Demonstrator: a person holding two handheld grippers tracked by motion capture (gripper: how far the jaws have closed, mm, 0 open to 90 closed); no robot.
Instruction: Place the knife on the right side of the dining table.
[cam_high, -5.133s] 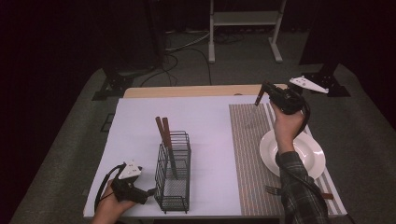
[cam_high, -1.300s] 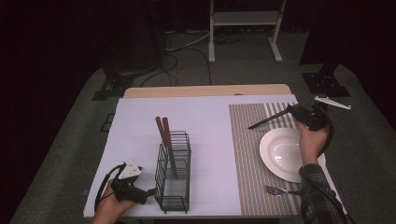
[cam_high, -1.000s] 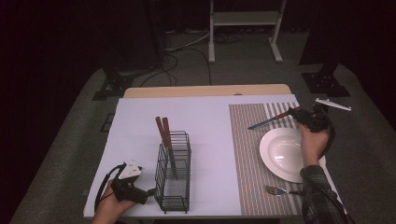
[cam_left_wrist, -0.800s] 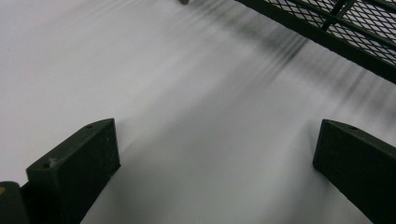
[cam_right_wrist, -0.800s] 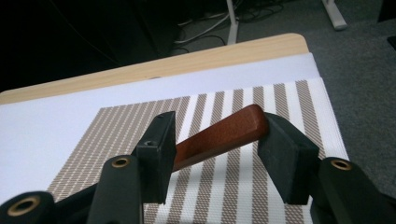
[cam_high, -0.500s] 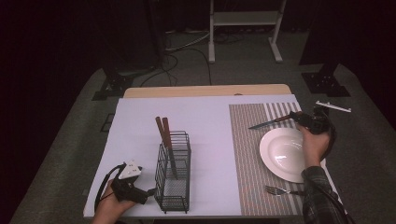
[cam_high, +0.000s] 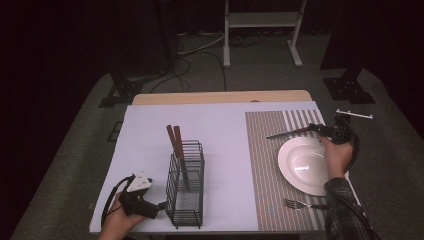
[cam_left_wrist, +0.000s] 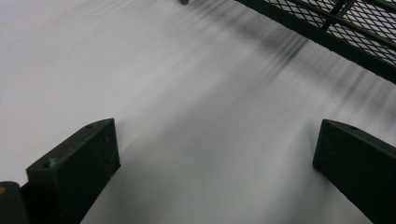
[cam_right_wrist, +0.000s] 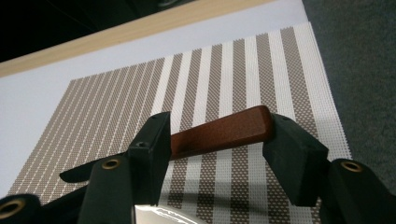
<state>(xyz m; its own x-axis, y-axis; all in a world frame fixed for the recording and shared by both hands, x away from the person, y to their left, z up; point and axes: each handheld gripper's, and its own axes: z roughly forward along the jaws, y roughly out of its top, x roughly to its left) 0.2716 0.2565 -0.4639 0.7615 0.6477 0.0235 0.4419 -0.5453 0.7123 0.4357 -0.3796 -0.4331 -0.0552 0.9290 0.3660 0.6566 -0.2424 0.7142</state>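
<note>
Jaws of our right gripper (cam_right_wrist: 212, 140) have just been opening around the knife (cam_right_wrist: 219, 133). We're releasing it beyond the plate (cam_high: 305, 167), on the placemat (cam_high: 265, 150). Left gripper (cam_left_wrist: 215, 172) gapes, empty.

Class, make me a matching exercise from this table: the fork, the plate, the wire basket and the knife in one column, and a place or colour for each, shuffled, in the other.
1. fork
2. plate
3. wire basket
4. knife

A. on the white sheet, left of the striped mat
B. at the far side of the plate
C. at the mat's near edge
D. white, on the striped mat

Pairs: 1-C, 2-D, 3-A, 4-B
</note>
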